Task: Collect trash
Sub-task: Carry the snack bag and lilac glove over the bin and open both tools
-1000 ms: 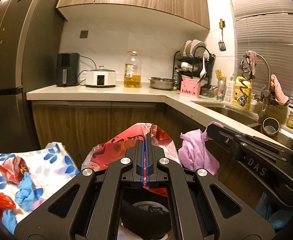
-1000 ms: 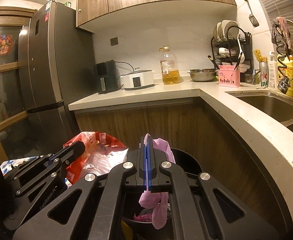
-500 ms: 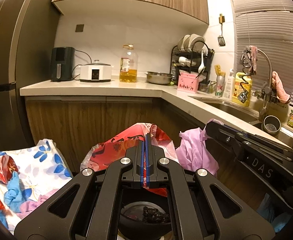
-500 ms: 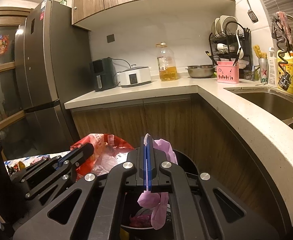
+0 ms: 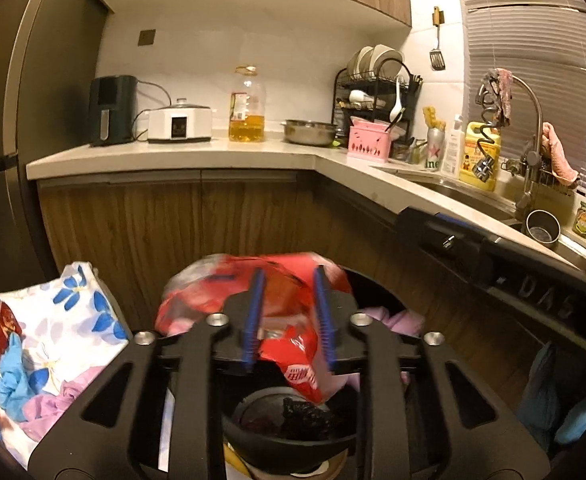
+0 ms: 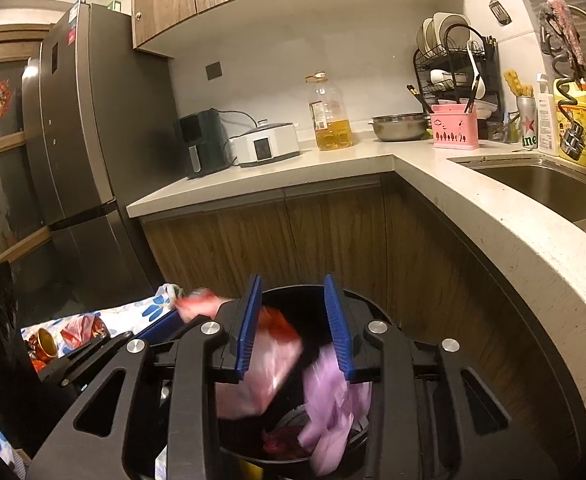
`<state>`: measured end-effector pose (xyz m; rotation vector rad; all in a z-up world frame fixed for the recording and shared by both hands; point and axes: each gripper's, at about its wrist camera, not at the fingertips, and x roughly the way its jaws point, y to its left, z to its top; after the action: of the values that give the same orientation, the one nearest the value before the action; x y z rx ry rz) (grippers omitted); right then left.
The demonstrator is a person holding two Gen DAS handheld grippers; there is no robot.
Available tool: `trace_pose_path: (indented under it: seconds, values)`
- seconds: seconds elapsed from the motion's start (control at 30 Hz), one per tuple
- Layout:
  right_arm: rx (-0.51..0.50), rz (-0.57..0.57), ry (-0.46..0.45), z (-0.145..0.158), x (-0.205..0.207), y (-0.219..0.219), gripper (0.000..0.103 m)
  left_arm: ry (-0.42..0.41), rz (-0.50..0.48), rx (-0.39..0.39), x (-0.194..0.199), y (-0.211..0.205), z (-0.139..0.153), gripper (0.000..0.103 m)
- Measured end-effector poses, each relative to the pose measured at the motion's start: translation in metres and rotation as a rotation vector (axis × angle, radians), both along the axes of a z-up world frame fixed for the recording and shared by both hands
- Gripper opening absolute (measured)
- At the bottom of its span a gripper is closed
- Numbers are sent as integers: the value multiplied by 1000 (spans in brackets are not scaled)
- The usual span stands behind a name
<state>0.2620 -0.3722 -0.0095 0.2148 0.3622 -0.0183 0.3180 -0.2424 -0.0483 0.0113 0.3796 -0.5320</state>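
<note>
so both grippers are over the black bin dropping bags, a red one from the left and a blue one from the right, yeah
Not quite: the right gripper is letting go of a pink bag, not a blue one, as the right wrist view shows. The rest holds: both grippers are above the black bin, jaws opening, and the left gripper is releasing the red bag.

Both wrist cams sit low, close over the bin, angled slightly down, facing the far counter. Shared: bin, counter, sink corner at right.
</note>
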Motion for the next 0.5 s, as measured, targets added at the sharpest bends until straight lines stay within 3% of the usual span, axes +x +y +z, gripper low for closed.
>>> trace_pose_path:
  seconds: [0.07,0.17,0.33,0.5]
  values:
    - [7,-8,1,0,-1,-4,35,3,12,-6,1,4,-2,49]
    - [17,-20,2,0,-5,-7,41,11,40,-19,1,12,-4,61]
    - [-2,-36,-7,-1,-14,-3,60,16,109,-33,-7,33,-7,77]
    - [-23,-57,-3,-5,-25,6,77,2,214,-40,-25,58,-8,85]
